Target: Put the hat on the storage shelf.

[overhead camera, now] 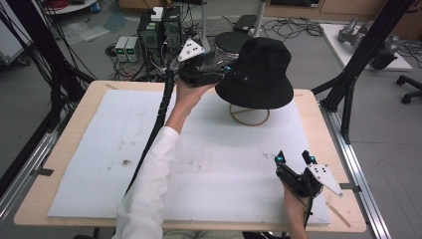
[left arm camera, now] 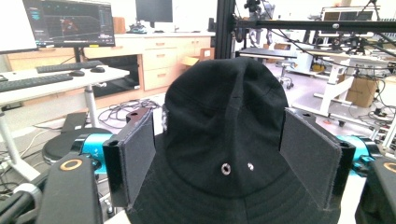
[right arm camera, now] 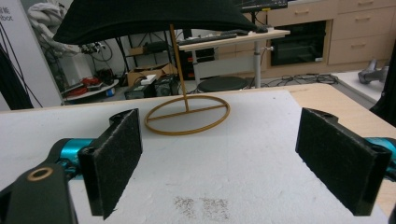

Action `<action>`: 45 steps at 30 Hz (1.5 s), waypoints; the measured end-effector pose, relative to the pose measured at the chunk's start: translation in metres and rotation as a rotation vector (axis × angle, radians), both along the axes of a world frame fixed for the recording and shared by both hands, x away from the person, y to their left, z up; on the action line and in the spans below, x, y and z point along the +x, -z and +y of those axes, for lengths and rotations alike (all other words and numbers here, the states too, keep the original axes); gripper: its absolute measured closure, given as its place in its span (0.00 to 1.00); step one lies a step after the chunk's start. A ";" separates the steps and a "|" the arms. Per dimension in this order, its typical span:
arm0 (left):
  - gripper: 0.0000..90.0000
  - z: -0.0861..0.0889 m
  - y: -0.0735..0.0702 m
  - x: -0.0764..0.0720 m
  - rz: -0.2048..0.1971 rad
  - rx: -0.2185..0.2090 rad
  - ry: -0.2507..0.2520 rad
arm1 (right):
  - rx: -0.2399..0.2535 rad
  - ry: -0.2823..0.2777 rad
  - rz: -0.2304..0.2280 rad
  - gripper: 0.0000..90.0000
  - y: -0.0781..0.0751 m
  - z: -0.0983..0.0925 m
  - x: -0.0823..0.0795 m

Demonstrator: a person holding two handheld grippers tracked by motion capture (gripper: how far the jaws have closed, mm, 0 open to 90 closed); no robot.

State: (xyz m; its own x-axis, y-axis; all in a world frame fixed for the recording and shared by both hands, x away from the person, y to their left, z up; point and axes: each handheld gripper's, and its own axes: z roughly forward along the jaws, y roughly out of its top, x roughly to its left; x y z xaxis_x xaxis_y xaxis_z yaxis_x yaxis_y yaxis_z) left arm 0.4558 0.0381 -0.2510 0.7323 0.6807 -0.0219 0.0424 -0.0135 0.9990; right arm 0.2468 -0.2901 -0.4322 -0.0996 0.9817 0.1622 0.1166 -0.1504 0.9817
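The black bucket hat (overhead camera: 259, 69) sits on a thin gold wire stand (overhead camera: 249, 117) at the far middle of the tabletop (overhead camera: 59, 144), above the white foam mat (overhead camera: 119, 149). The left hand-held gripper (overhead camera: 226, 69) is level with the hat's left side, its tips just beside the brim. In the left gripper view the hat (left arm camera: 226, 140) rises between the two pads (left arm camera: 137, 158), which stand wide apart and clear of the crown. The right hand-held gripper (overhead camera: 294, 158) rests near the mat's near right corner, well apart from the hat, jaws spread wide with nothing between them, pointing toward the stand (right arm camera: 187, 114).
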 end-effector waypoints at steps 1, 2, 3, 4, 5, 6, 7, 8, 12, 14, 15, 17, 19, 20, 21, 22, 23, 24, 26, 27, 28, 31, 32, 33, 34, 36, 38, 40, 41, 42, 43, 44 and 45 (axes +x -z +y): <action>0.30 0.004 0.000 -0.002 -0.004 0.000 -0.004 | 0.000 0.001 0.001 0.15 0.000 0.001 0.000; 0.30 0.009 0.000 -0.005 -0.007 -0.002 -0.004 | -0.003 0.002 -0.003 0.15 0.000 0.001 0.000; 0.30 0.014 0.000 -0.008 -0.010 -0.004 -0.001 | -0.003 0.002 -0.003 0.15 0.000 0.001 0.000; 0.31 0.018 0.000 -0.011 -0.016 -0.006 0.003 | -0.006 0.001 -0.001 0.15 0.000 0.001 0.000; 0.32 0.023 0.000 -0.014 -0.021 -0.003 0.004 | -0.002 0.001 0.001 0.15 0.000 0.002 0.000; 0.32 0.027 0.000 -0.017 -0.024 -0.005 0.002 | 0.000 0.002 -0.003 0.15 0.000 0.002 0.000; 0.32 0.031 0.000 -0.020 -0.028 -0.006 -0.002 | -0.002 0.008 -0.005 0.15 0.000 0.002 -0.001; 0.32 0.035 0.001 -0.023 -0.030 -0.004 -0.004 | -0.006 0.008 -0.009 0.15 0.000 0.003 0.000; 0.31 0.053 0.005 -0.032 -0.031 -0.010 -0.024 | -0.012 0.010 -0.009 0.15 0.001 0.004 0.000; 0.31 0.062 0.008 -0.035 -0.028 -0.019 -0.037 | -0.015 0.009 -0.011 0.15 0.001 0.004 -0.001; 0.31 0.067 0.010 -0.037 -0.023 -0.023 -0.047 | -0.015 0.009 -0.011 0.15 0.001 0.004 -0.001; 0.30 0.076 0.013 -0.039 -0.016 -0.034 -0.060 | -0.012 0.013 -0.007 0.15 0.001 0.004 0.000; 0.30 0.083 0.014 -0.043 -0.016 -0.031 -0.077 | -0.016 0.012 -0.006 0.15 0.002 0.004 0.001; 0.30 0.087 0.015 -0.045 -0.018 -0.028 -0.082 | -0.013 0.015 -0.005 0.15 0.002 0.004 0.001; 0.30 0.090 0.015 -0.048 -0.023 -0.031 -0.086 | -0.008 0.015 -0.004 0.15 0.002 0.004 0.001; 0.30 0.094 0.015 -0.050 -0.026 -0.036 -0.094 | -0.008 0.015 -0.004 0.15 0.002 0.004 0.001; 0.30 0.097 0.015 -0.053 -0.031 -0.040 -0.100 | -0.008 0.017 -0.002 0.15 0.002 0.004 0.001; 0.30 0.101 0.015 -0.056 -0.037 -0.042 -0.106 | -0.003 0.020 -0.001 0.15 0.002 0.004 0.001; 0.30 0.107 0.015 -0.064 -0.061 -0.049 -0.127 | 0.004 0.018 0.002 0.15 0.002 0.004 0.001; 0.30 0.110 0.016 -0.067 -0.070 -0.054 -0.135 | 0.003 0.019 0.000 0.15 0.002 0.003 0.001; 0.30 0.113 0.018 -0.070 -0.074 -0.060 -0.142 | 0.003 0.018 0.000 0.15 0.002 0.003 0.001; 0.30 0.122 0.023 -0.079 -0.075 -0.061 -0.151 | 0.002 0.018 -0.003 0.15 0.002 0.003 0.002; 0.30 0.125 0.025 -0.081 -0.074 -0.058 -0.157 | 0.002 0.017 -0.002 0.15 0.002 0.003 0.002; 0.30 0.128 0.028 -0.083 -0.077 -0.063 -0.162 | 0.000 0.017 0.000 0.15 0.002 0.004 0.002; 0.30 0.131 0.030 -0.085 -0.076 -0.066 -0.168 | 0.000 0.017 0.000 0.15 0.002 0.004 0.002; 0.30 0.138 0.034 -0.089 -0.074 -0.073 -0.183 | 0.000 0.015 -0.001 0.15 0.002 0.004 0.002; 0.30 0.145 0.039 -0.094 -0.070 -0.080 -0.196 | -0.001 0.012 0.003 0.15 0.002 0.005 0.002; 0.30 0.150 0.043 -0.097 -0.070 -0.088 -0.209 | -0.003 0.010 0.002 0.15 0.003 0.005 0.002; 0.30 0.153 0.046 -0.098 -0.064 -0.090 -0.217 | -0.006 0.008 0.003 0.15 0.003 0.005 0.003; 0.30 0.155 0.048 -0.100 -0.060 -0.090 -0.226 | -0.002 0.007 0.005 0.15 0.003 0.005 0.003; 0.30 0.158 0.051 -0.101 -0.058 -0.090 -0.238 | -0.006 0.006 0.004 0.15 0.003 0.005 0.003; 0.30 0.160 0.053 -0.102 -0.057 -0.093 -0.244 | -0.003 0.006 0.005 0.15 0.003 0.006 0.003; 0.30 0.163 0.055 -0.104 -0.055 -0.096 -0.252 | -0.005 0.003 0.005 0.15 0.003 0.006 0.003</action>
State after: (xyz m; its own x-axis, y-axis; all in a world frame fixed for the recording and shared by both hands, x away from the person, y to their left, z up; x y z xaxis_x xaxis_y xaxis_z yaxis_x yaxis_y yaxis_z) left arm 0.3519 0.2009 -0.3065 0.5421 0.8382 -0.0598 -0.0220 0.0853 0.9961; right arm 0.2501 -0.2845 -0.4349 -0.0960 0.9828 0.1578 0.1209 -0.1458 0.9819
